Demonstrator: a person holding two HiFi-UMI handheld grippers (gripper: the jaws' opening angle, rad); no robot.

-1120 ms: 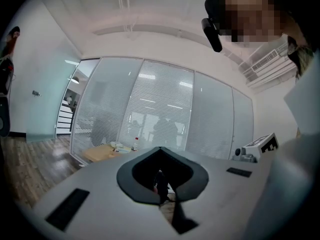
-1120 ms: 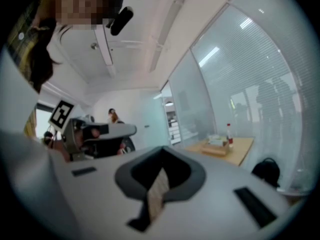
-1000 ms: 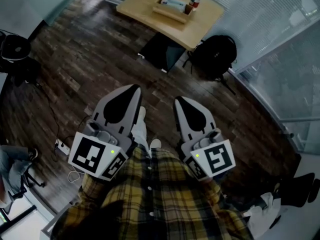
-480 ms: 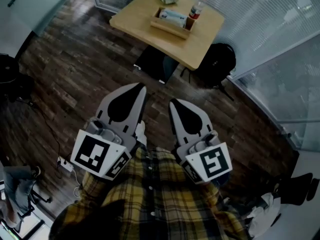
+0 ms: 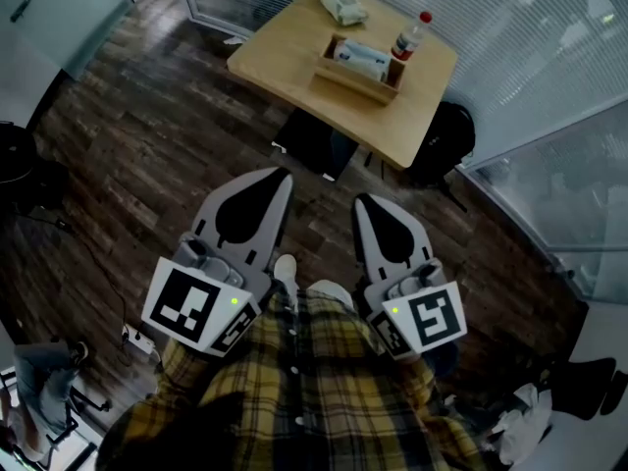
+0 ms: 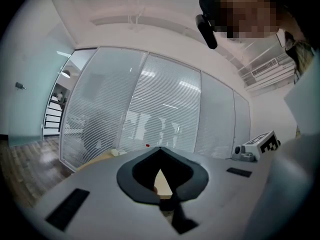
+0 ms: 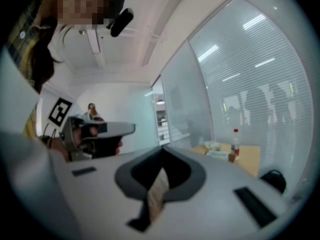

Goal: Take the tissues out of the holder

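Note:
Far ahead, a wooden holder (image 5: 345, 77) stands on the light wooden table (image 5: 285, 52), with a pack of tissues (image 5: 365, 59) lying in it. Both grippers are held close to my body, well short of the table, and point toward it. My left gripper (image 5: 280, 175) is shut and empty; its jaws meet at the tip (image 6: 160, 149). My right gripper (image 5: 361, 200) is also shut with nothing held (image 7: 162, 148). In the right gripper view the table (image 7: 250, 159) shows small and distant at the right.
A red-capped bottle (image 5: 410, 35) stands beside the holder, and a second tissue pack (image 5: 343, 6) lies at the table's far edge. A black backpack (image 5: 453, 140) leans by the table against the glass partition. Dark wooden floor lies between me and the table. Cables and a power strip (image 5: 137, 340) lie at the left.
The table has drawn nearer and shifted right in the head view. Both grippers stay shut and close to the body.

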